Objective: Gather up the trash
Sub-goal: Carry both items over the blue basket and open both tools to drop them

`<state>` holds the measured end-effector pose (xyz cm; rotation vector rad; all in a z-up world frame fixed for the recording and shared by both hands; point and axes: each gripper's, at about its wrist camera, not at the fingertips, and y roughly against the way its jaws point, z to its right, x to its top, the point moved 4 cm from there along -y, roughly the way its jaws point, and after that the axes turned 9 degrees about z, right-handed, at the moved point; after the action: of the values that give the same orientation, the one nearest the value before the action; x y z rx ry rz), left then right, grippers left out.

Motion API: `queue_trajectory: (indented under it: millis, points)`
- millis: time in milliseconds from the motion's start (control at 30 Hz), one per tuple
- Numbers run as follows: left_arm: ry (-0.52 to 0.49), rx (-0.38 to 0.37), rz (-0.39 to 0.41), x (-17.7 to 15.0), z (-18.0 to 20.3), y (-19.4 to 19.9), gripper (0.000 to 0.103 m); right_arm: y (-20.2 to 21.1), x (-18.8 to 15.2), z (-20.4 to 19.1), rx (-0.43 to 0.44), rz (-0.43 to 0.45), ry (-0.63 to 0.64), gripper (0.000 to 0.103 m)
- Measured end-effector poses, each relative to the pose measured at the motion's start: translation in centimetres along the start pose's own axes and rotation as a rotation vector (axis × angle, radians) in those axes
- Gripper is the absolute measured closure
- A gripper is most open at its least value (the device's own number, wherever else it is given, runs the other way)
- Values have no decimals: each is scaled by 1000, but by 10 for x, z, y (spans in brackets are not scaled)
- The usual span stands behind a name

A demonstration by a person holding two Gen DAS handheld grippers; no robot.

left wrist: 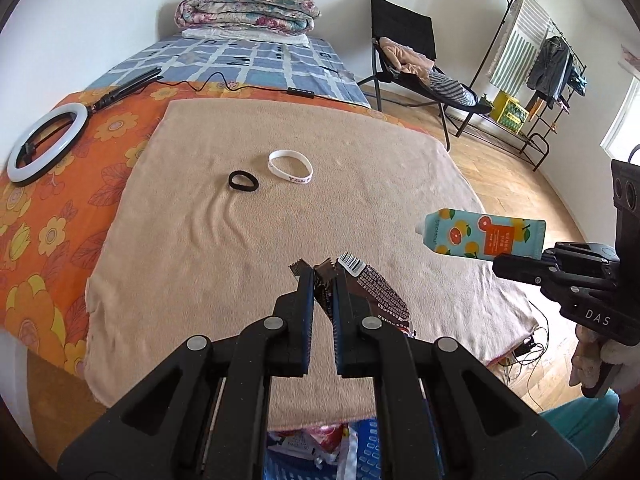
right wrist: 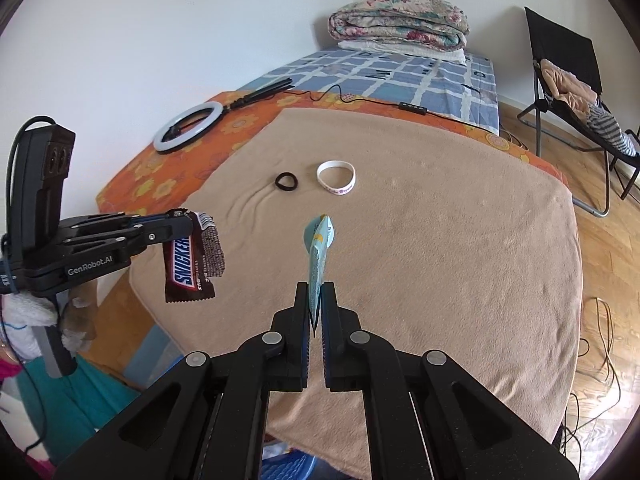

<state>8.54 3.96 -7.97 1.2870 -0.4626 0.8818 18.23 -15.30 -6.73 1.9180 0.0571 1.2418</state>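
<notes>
The tan blanket [left wrist: 280, 220] spreads over the bed below me, and I place everything by it. Above its near edge my left gripper [left wrist: 323, 280] is clamped on a brown Snickers wrapper [right wrist: 192, 260], lifted clear of the blanket. Beside it, my right gripper [right wrist: 316, 292] pinches a flattened teal citrus-print tube [left wrist: 486, 236], also held off the blanket. Farther out on the blanket lie a white wristband [left wrist: 290, 167] and, just beside it, a black hair tie [left wrist: 243, 181].

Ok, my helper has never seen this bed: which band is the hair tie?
On the tan blanket covering the bed's near end, two small rings lie side by side. The hair tie is the smaller, black fabric loop; its neighbour is a white wristband with printing.
</notes>
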Motion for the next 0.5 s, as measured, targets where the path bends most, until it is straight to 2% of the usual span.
queue_trajectory:
  millis: [233,500]
  points:
    - [-16,-13,-36,-41,5,29,97,30,-36,-35,17,-11,16,99]
    - [-4,-15,-110,-98,2,35,97,43,-91,-66,41,-58,12,99]
